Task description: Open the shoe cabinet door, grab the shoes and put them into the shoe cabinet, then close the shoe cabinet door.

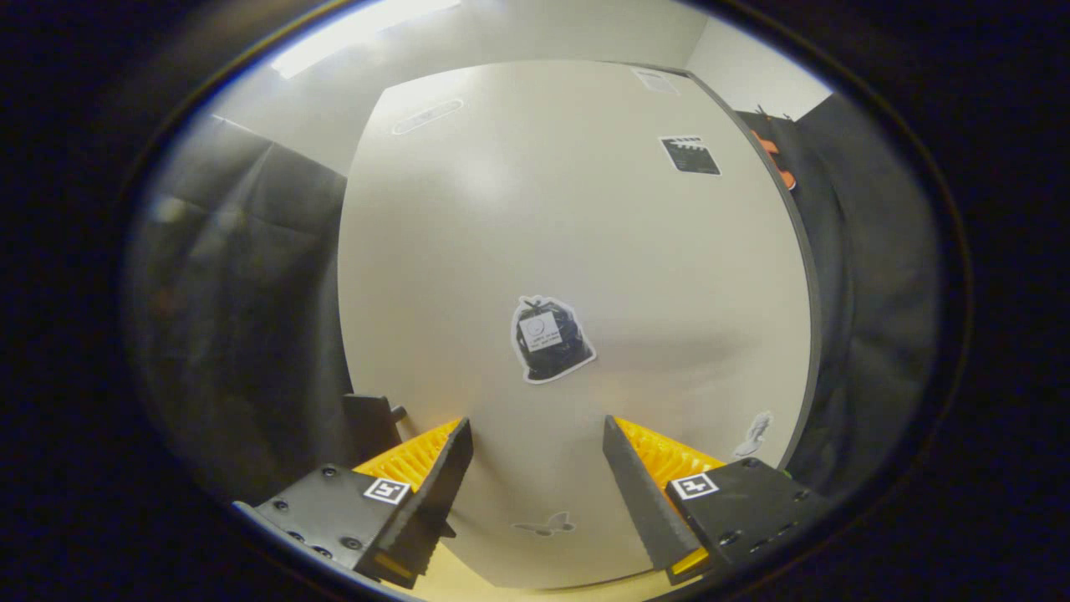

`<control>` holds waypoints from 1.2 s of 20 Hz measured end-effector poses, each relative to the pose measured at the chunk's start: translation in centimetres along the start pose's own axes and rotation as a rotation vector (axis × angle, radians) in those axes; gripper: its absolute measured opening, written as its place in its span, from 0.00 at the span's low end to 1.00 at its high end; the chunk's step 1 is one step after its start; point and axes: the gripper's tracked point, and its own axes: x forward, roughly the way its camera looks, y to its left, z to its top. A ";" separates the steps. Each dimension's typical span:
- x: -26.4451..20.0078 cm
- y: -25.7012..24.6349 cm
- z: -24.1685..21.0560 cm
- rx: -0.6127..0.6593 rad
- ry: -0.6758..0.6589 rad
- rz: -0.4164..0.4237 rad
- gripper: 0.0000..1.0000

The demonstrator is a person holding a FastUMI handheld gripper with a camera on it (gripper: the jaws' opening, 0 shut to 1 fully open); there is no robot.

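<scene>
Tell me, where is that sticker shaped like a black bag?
The black bag-shaped sticker sits on the pale flat cabinet door, just beyond the open claw and in line with the gap between its fingers, below a small dark rectangular sticker.

Blurred dark cloth (242, 318) beside cabinet door (585, 234)

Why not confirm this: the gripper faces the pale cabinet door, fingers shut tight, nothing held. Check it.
One thing is wrong: the gripper is open, its fingers spread apart with only the door showing between them. The gripper view shows it. It does face the pale door, with nothing held.
</scene>
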 end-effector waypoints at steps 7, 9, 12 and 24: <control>-0.3 0.1 0.0 -0.003 -0.010 -0.056 0.97; -0.2 0.1 -0.1 0.000 -0.011 -0.067 0.97; -0.1 0.0 -0.3 0.003 -0.011 -0.083 0.97; -0.7 -0.2 0.3 0.030 -0.027 -0.069 0.96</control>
